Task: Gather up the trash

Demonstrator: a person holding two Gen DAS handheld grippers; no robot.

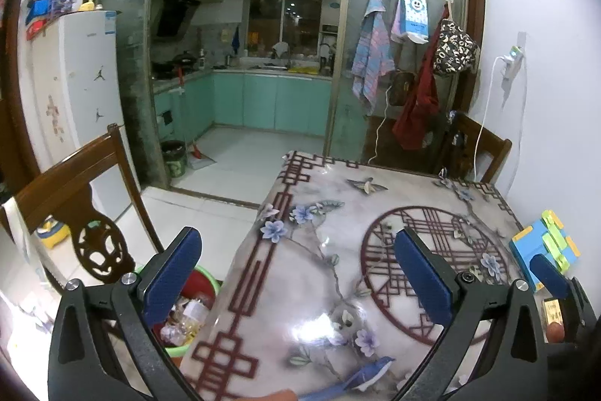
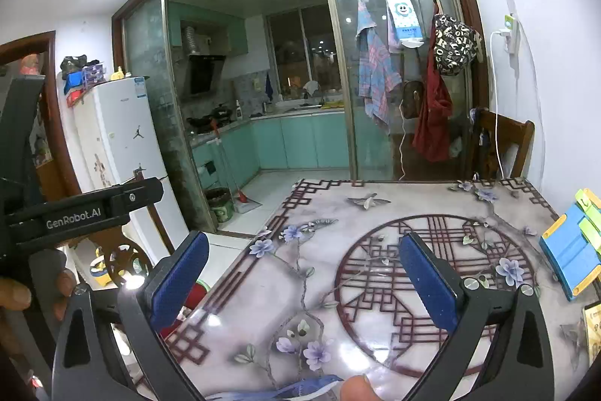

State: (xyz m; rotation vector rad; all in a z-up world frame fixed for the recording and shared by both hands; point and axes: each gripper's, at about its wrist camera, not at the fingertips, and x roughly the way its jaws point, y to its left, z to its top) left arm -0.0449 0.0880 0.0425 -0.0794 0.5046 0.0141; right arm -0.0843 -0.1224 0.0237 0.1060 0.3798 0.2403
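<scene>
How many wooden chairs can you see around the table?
2. One dark carved wooden chair stands off the table's left side, in front of the white fridge. The other wooden chair sits at the far right corner, by the wall. More could be hidden outside the view.

"GenRobot.AI" on left tool's black body point(image 2: 73, 213)

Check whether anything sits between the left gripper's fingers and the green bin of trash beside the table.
Nothing visible blocks it. The left gripper is open and empty above the table edge, and the green bin sits on the floor below its left finger, between chair and table, top uncovered.
</scene>
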